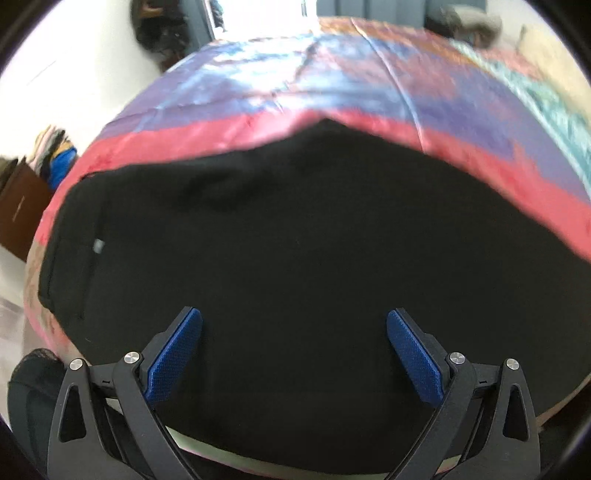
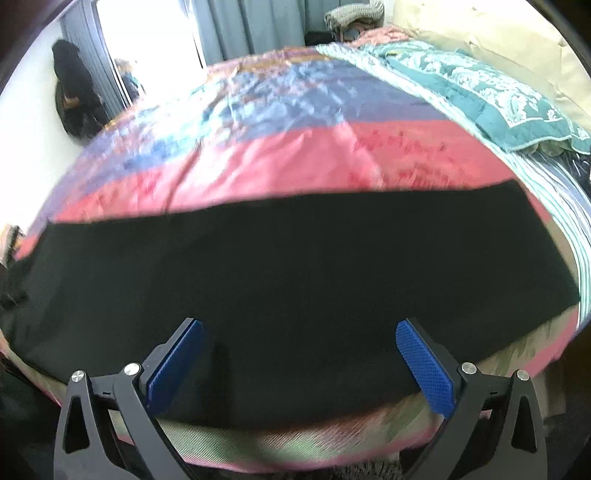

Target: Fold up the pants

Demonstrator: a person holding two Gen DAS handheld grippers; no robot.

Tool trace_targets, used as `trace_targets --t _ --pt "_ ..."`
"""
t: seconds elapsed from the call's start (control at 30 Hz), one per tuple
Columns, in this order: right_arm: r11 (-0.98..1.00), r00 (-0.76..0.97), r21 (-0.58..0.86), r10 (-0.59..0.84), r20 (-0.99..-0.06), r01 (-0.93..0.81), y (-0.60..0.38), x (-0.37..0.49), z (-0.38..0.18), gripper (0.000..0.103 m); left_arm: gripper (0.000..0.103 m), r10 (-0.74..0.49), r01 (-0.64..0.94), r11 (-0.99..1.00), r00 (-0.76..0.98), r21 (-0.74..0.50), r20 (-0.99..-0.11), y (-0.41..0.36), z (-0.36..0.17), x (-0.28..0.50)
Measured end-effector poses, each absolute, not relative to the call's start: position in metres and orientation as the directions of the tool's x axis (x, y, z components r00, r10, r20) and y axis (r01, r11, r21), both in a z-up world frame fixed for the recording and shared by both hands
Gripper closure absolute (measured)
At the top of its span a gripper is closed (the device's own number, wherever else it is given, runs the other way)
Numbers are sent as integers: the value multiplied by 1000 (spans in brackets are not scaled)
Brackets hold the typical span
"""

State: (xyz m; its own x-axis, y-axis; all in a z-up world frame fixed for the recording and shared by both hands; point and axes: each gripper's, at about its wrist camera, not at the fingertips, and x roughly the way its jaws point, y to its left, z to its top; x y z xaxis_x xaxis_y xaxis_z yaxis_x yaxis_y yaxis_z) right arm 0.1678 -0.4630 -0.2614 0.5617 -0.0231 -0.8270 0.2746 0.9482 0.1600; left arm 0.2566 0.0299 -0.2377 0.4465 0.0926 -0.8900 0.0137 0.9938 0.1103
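Observation:
Black pants [image 1: 280, 266] lie flat on a bed with a pink and purple cover [image 1: 258, 96]. In the left wrist view the waist end, with a small grey tag [image 1: 99, 246], is at the left. My left gripper [image 1: 293, 325] is open and empty just above the pants near their near edge. In the right wrist view the pants [image 2: 295, 266] stretch as a long black band from left to right. My right gripper [image 2: 300, 336] is open and empty above the band's near edge. Its blue pads [image 2: 424, 369] hold nothing.
The bed cover [image 2: 280, 155] extends far beyond the pants. A teal patterned pillow [image 2: 491, 99] and a striped sheet [image 2: 546, 199] lie at the right. A brown cabinet [image 1: 22, 210] stands left of the bed. Curtains [image 2: 236, 26] and a dark object [image 2: 74, 96] are at the back.

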Motion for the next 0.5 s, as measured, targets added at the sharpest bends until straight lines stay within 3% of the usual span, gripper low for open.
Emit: trace_targets --t 0.17,0.4,0.5 --pt "955 510 176 32 -859 237 -539 196 -271 0 0 82 -11 996 462 86 -883 33 -245 250" --pt "931 469 -62 -238 -851 359 -647 206 -264 5 0 98 -19 995 463 100 -881 25 -248 244" --pt "910 523 29 -211 -825 413 -682 184 -246 5 0 99 -17 995 469 103 -878 25 -249 244"
